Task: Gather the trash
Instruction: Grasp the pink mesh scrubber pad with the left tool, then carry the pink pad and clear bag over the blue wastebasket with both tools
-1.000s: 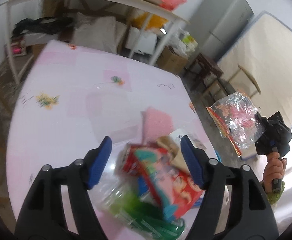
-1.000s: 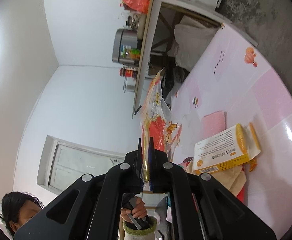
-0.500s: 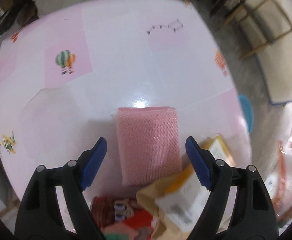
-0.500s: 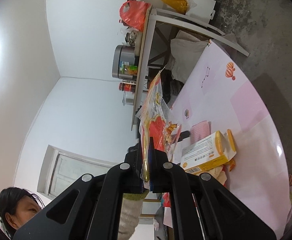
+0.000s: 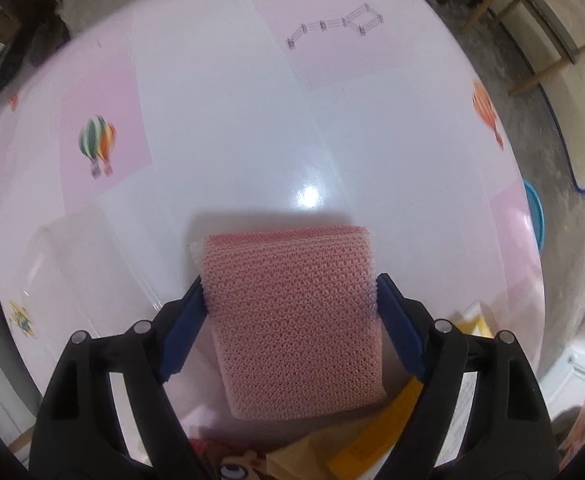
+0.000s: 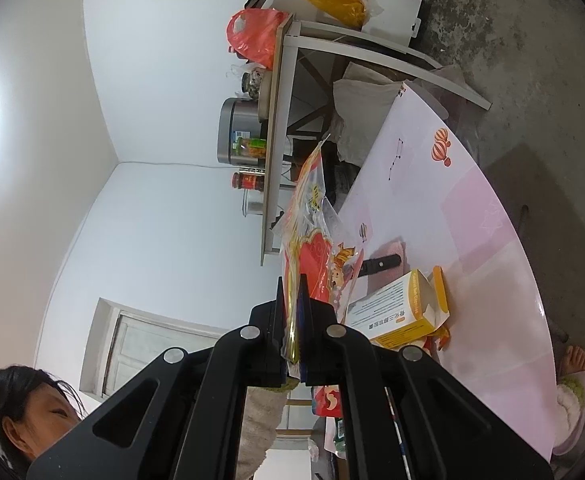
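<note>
A pink foam net sleeve (image 5: 296, 320) lies on the pink and white table (image 5: 228, 128). My left gripper (image 5: 290, 292) straddles it, both blue pads touching its sides; it also shows small in the right wrist view (image 6: 392, 250). My right gripper (image 6: 292, 300) is shut on a clear and red snack wrapper (image 6: 308, 220), held in the air beside the table. A yellow and white carton (image 6: 396, 312) lies on the table near more wrappers.
Yellow carton flaps and a cartoon wrapper (image 5: 372, 448) lie just behind the sleeve. A shelf table (image 6: 280, 128) with a red bag, jars and a cooker stands beyond. A blue basin (image 5: 534, 216) sits on the floor at the table's right.
My left gripper moved forward over the pink sleeve and its jaws closed in until they touch its sides. My right gripper keeps the wrapper and has shifted slightly.
</note>
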